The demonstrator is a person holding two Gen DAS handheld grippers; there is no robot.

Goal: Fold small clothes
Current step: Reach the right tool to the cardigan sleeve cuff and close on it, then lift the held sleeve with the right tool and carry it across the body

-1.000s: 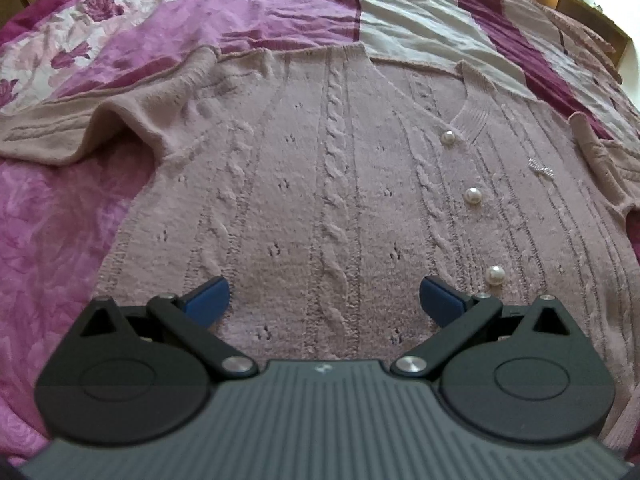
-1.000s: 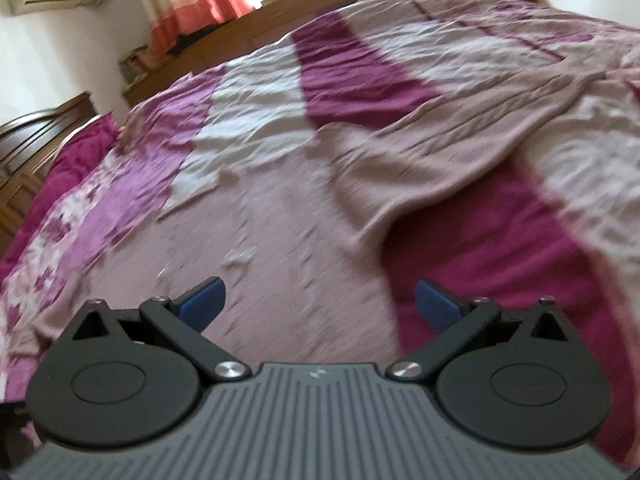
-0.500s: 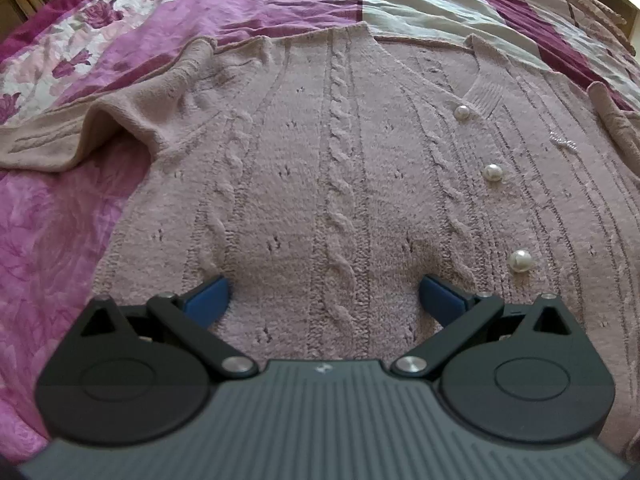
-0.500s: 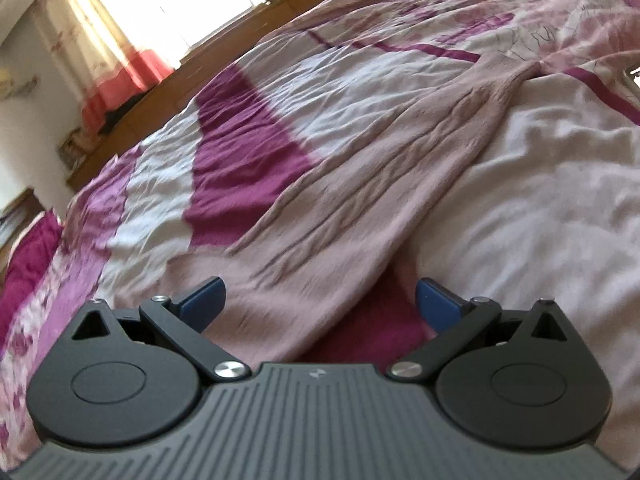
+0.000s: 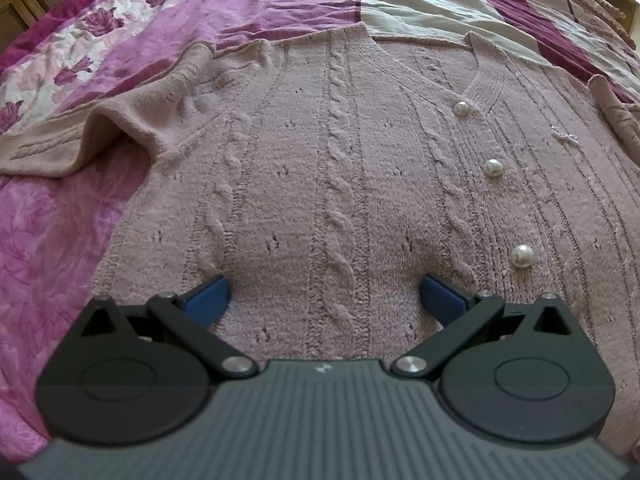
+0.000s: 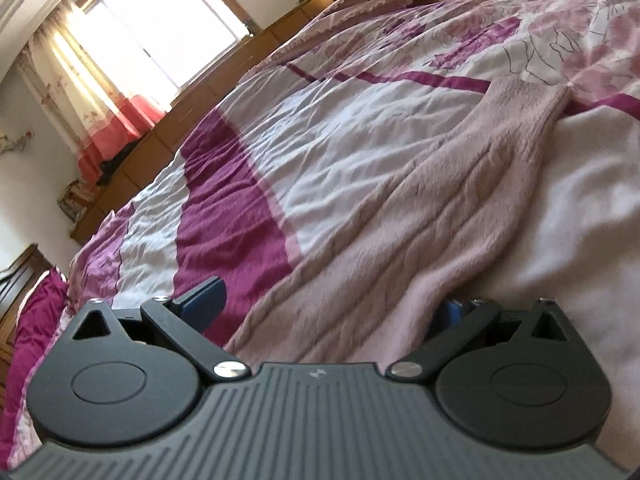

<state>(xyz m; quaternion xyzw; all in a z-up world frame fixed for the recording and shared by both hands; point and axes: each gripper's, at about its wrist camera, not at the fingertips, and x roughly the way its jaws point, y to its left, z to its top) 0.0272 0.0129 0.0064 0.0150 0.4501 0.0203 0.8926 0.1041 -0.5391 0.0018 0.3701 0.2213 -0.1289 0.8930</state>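
Note:
A dusty-pink cable-knit cardigan [image 5: 328, 168] with pearl buttons [image 5: 493, 167] lies face up and spread flat on the bed. Its left sleeve [image 5: 60, 148] runs off to the left. My left gripper [image 5: 324, 296] is open, its blue fingertips pressed down into the knit near the hem, dimpling it. In the right wrist view the cardigan's other sleeve [image 6: 420, 216] stretches away up the bed. My right gripper [image 6: 332, 308] is open and straddles that sleeve's near end, and the cloth covers most of the right fingertip [image 6: 454, 310].
The bed wears a quilt [image 6: 224, 200] in magenta, white and floral pink bands. Wooden cabinets [image 6: 168, 136] line the far side below a bright window with curtains [image 6: 100, 96]. A dark wooden headboard [image 6: 16, 276] stands at the left.
The left gripper has come down and forward until its tips press into the cardigan. The right gripper has swung right from the cardigan body along the sleeve and dropped over its near end.

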